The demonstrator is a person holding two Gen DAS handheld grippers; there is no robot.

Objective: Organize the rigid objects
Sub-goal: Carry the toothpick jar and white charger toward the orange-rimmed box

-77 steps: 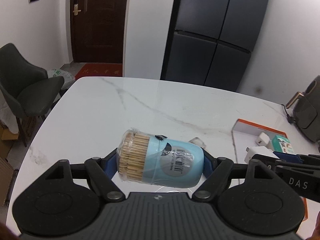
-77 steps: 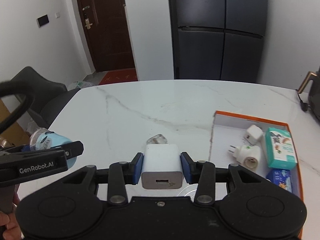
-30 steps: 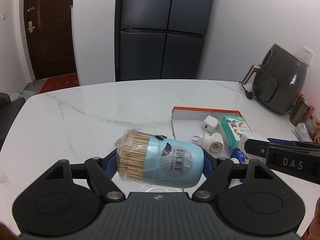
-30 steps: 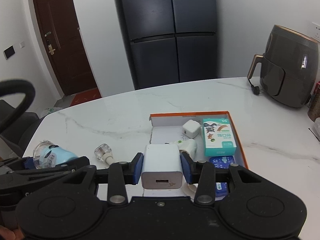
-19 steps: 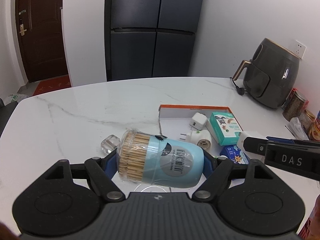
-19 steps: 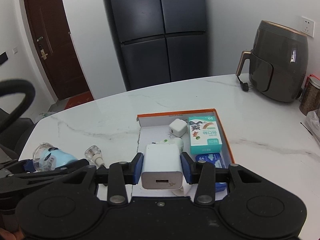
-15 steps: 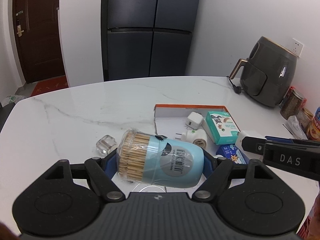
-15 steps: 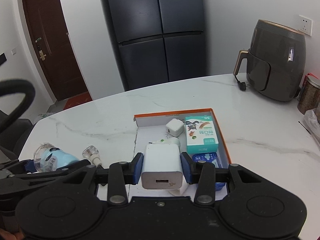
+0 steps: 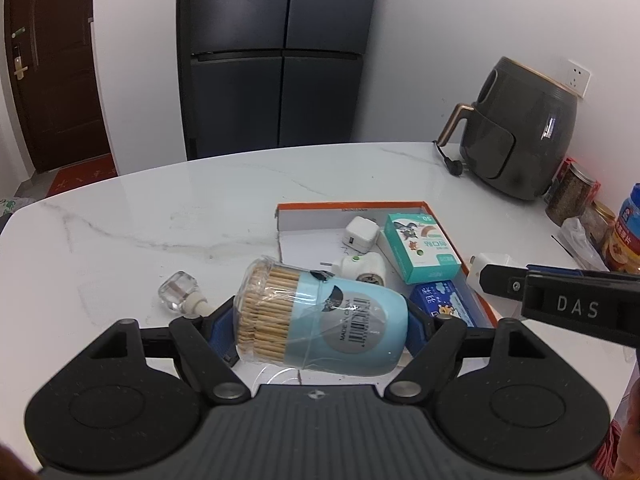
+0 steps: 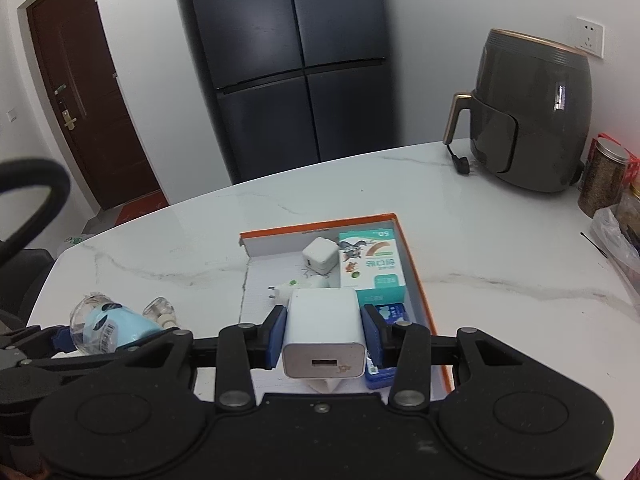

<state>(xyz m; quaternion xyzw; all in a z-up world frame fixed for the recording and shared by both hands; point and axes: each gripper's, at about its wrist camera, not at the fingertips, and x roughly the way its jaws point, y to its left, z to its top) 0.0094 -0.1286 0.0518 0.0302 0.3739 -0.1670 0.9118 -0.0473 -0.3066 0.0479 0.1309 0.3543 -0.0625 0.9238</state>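
Toothpicks fill the light-blue plastic jar [image 9: 324, 322], which lies sideways, clenched in the left gripper [image 9: 320, 324] above the white marble table [image 9: 160, 216]. The right gripper [image 10: 325, 334] grasps a white square USB charger [image 10: 325, 332] over the shallow orange-rimmed cardboard tray [image 10: 416, 276]. A clear glass stopper [image 9: 178, 292] lies at nine o'clock from the tray.

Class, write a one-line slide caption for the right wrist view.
Right gripper clamps a white USB charger above the orange-rimmed tray on a marble table.
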